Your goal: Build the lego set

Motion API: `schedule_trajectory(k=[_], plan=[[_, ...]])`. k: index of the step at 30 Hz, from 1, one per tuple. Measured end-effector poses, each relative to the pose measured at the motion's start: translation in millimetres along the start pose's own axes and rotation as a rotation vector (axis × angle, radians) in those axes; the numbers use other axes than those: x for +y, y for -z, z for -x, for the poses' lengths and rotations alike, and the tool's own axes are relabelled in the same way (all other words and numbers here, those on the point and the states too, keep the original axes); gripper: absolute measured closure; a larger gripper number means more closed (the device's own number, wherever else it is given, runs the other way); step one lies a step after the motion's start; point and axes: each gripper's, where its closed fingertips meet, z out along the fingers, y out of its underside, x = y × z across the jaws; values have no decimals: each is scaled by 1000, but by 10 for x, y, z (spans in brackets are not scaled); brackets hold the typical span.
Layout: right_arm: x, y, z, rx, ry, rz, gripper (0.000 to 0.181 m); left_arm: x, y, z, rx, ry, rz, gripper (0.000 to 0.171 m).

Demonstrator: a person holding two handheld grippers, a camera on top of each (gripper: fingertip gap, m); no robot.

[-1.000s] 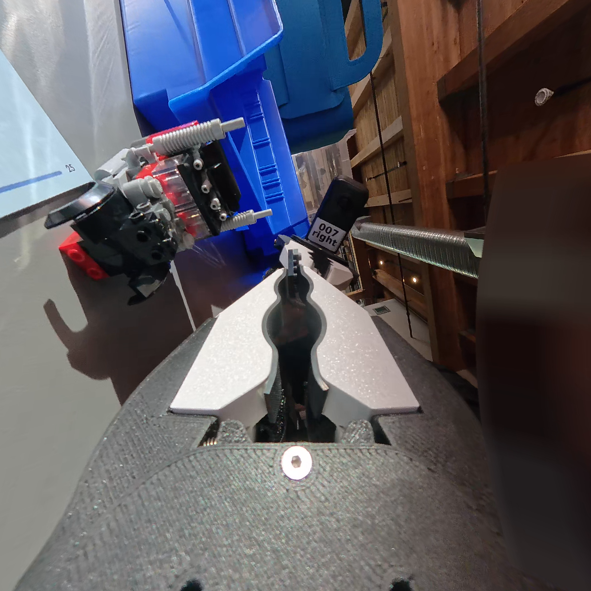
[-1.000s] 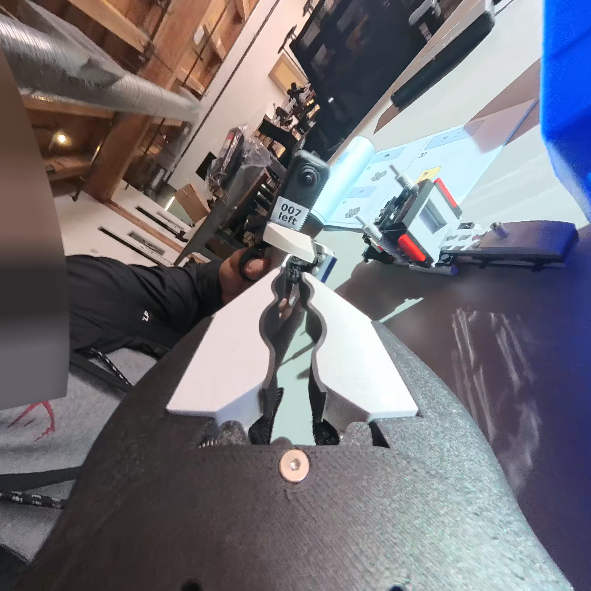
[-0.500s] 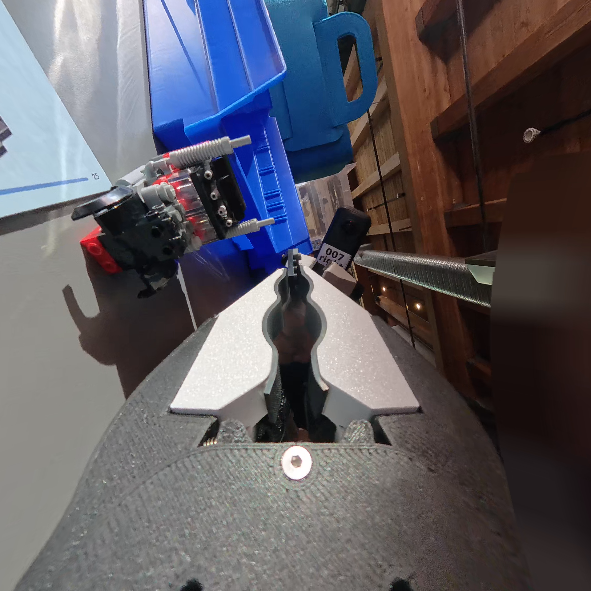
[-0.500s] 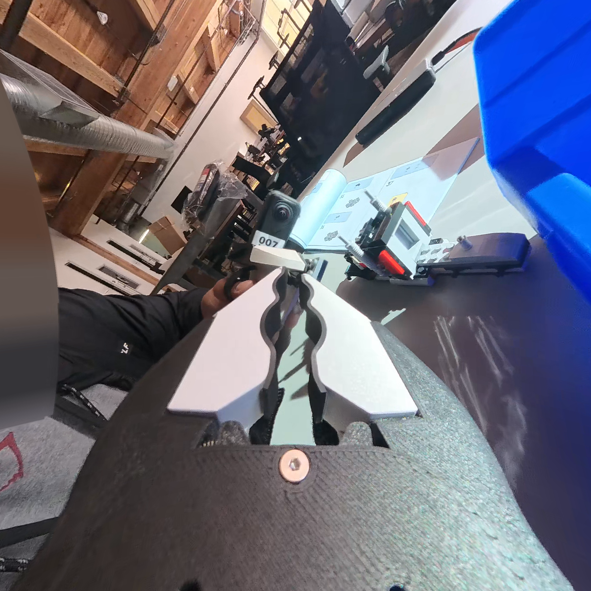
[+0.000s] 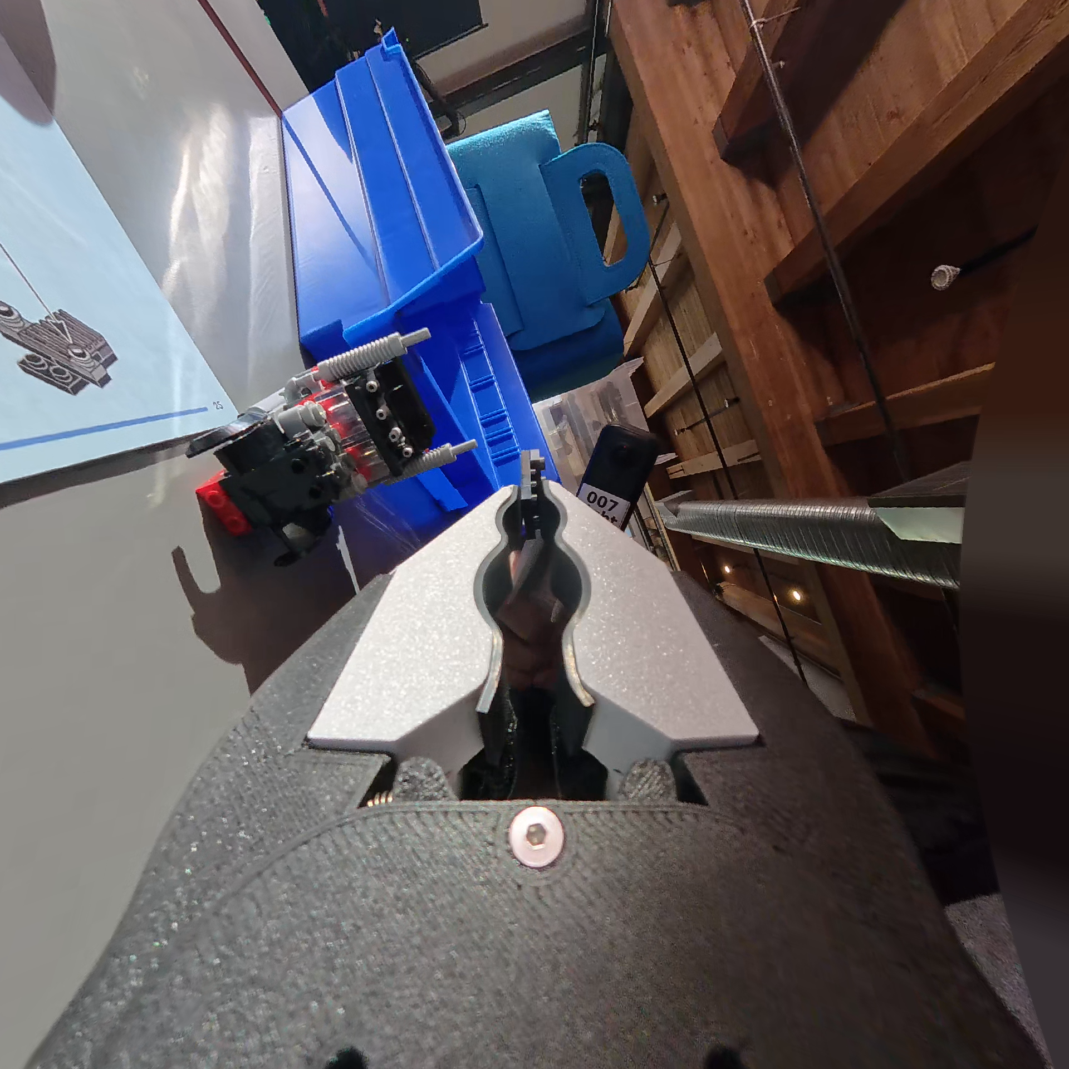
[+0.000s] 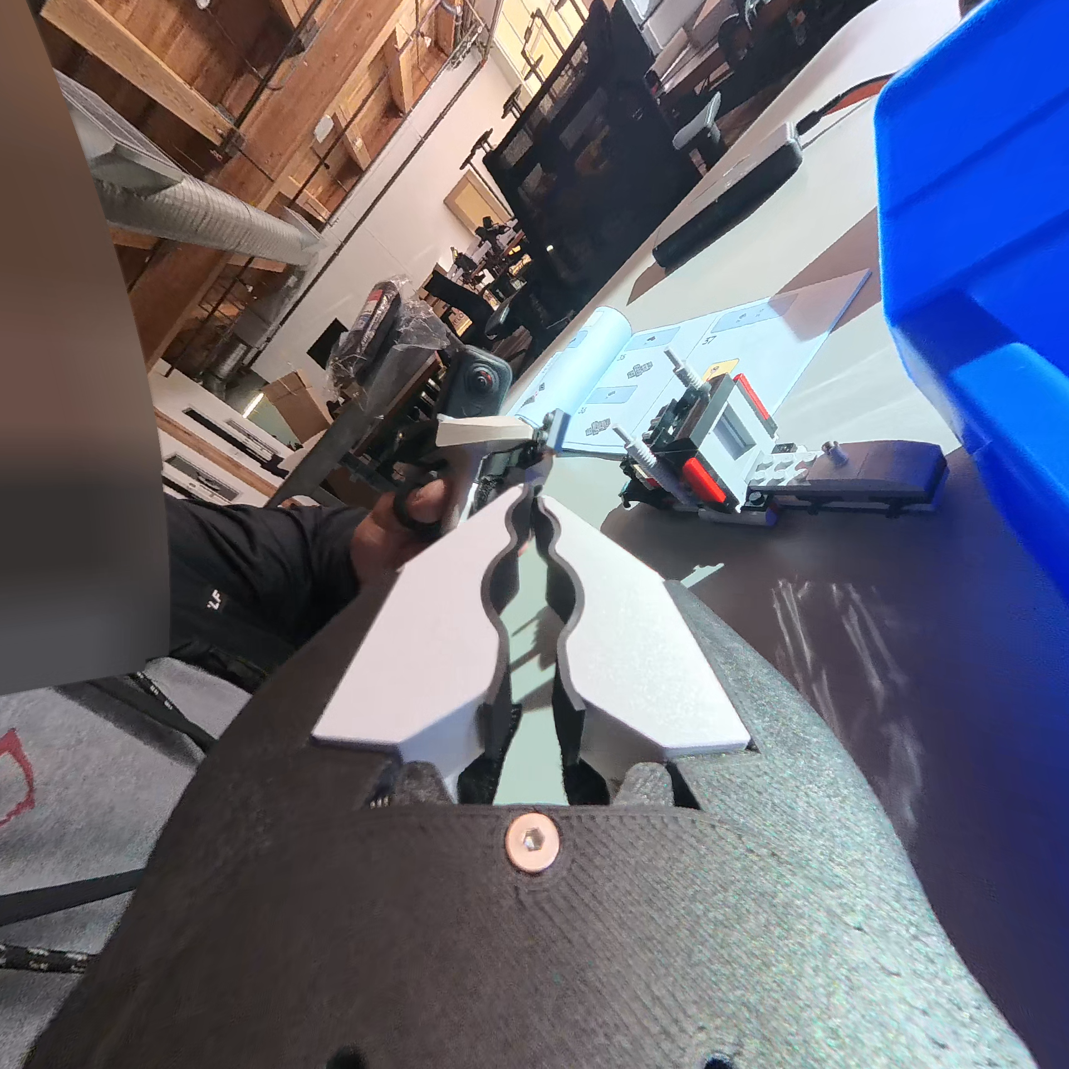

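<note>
My left gripper is shut on a small grey lego plate that sticks out past its tips, held in the air. The right wrist view shows the same: the left gripper pinches the small piece edge-on. My right gripper is shut, just below and in front of the left gripper's tips. In the left wrist view only its camera shows behind my fingers. The part-built lego model, black, grey and red with two grey spring pins, stands on the table and also shows in the right wrist view.
A blue bin stands right behind the model and shows in the right wrist view at the right edge. An open instruction booklet lies beside the model, and shows in the right wrist view. A person's hand holds the left gripper. Tip to tip, the grippers are about 4 cm apart.
The right jaws have closed from a narrow gap to fully shut. The right gripper has dropped a little away from the left gripper's piece. The left gripper keeps its grey plate.
</note>
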Motion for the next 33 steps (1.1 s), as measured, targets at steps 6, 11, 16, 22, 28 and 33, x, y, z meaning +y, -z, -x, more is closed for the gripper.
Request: schedule_trajectory(k=[6,11,16,22,28,33], plan=[[55,24,-32,11,17,25,181,-7,22,-17,-7,-29,-13,167],[16,101,-117,71,123,31,181,-72,162,2,-32,-9,-93,167],[-6,116,-119,72,137,24,181,-131,529,1,-116,-11,-263,167],[30,56,-69,119,267,75,180,-2,1035,-64,-180,21,-438,167],[222,-107,154,158,289,125,175,78,1385,-89,-194,78,-508,167],[567,-468,295,217,340,184,170,88,1532,-122,-170,85,-504,167]])
